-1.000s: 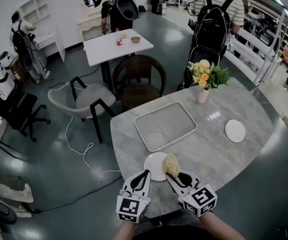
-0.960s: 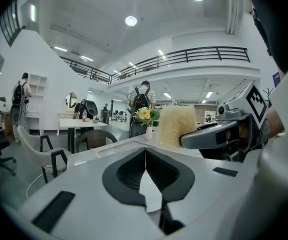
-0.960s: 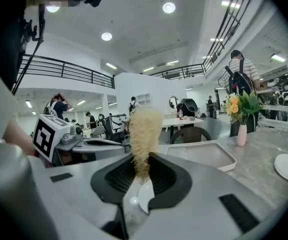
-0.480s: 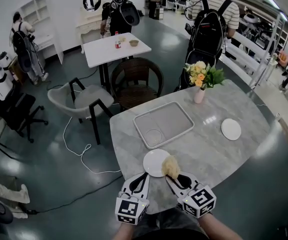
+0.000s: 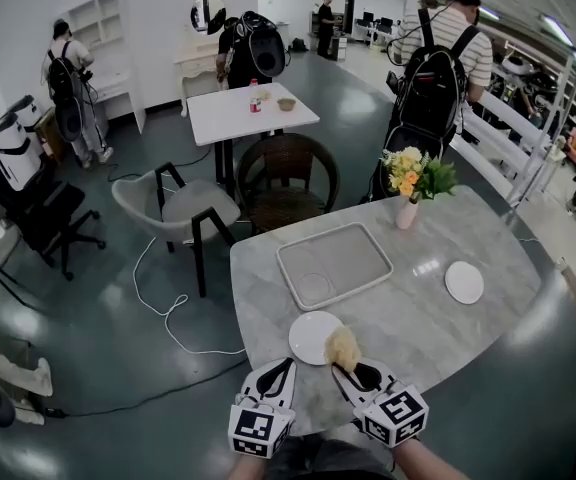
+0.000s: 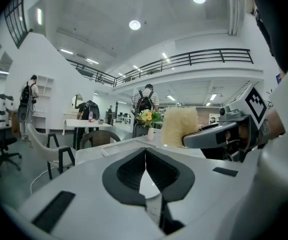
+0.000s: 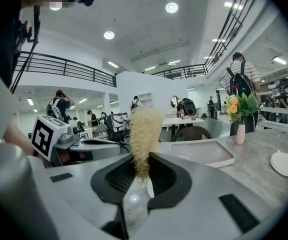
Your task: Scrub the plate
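A small white plate (image 5: 314,336) lies near the front edge of the grey marble table (image 5: 418,318). My right gripper (image 5: 346,368) is shut on a pale yellow fibrous scrubber (image 5: 342,347), which stands up from the jaws (image 7: 144,134) over the plate's right rim. My left gripper (image 5: 284,369) hovers just left of the plate's near edge, jaws closed with nothing between them (image 6: 145,151). A second white plate (image 5: 464,282) lies at the table's right.
A grey tray (image 5: 334,263) sits behind the plate at the table's middle. A vase of yellow flowers (image 5: 408,186) stands at the far edge. Chairs (image 5: 280,173), another table (image 5: 251,113) and several people stand beyond.
The view has shifted a little; both grippers and the scrubber keep their places by the plate's near edge.
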Demonstrator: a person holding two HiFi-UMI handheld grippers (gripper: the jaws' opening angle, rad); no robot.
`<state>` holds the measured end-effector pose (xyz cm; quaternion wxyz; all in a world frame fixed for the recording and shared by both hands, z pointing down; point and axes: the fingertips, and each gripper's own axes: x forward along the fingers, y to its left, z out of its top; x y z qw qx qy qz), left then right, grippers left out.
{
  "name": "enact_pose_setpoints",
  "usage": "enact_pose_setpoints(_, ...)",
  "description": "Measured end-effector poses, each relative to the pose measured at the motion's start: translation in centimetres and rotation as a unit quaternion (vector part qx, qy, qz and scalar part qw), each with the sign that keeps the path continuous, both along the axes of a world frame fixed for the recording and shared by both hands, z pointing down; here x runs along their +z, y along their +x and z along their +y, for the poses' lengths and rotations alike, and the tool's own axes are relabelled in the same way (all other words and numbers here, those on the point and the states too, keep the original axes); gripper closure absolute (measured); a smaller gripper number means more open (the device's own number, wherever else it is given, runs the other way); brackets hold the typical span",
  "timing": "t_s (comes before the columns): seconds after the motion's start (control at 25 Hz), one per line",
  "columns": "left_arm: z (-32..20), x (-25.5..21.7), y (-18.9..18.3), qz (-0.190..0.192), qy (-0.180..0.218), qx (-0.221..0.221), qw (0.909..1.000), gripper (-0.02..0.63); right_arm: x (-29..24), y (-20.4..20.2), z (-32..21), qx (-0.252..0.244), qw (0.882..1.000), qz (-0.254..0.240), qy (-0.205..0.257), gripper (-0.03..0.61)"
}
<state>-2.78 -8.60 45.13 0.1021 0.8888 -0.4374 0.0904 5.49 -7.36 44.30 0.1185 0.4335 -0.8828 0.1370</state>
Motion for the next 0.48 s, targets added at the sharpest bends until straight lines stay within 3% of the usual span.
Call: enact_pose_setpoints(0.48, 3.9, -1.2, 3.4, 0.021, -0.001, -0.058, 0.9981, 0.603, -0.2, 3.2, 4.2, -0.038, 0.999, 0.012, -0.01, 0.508)
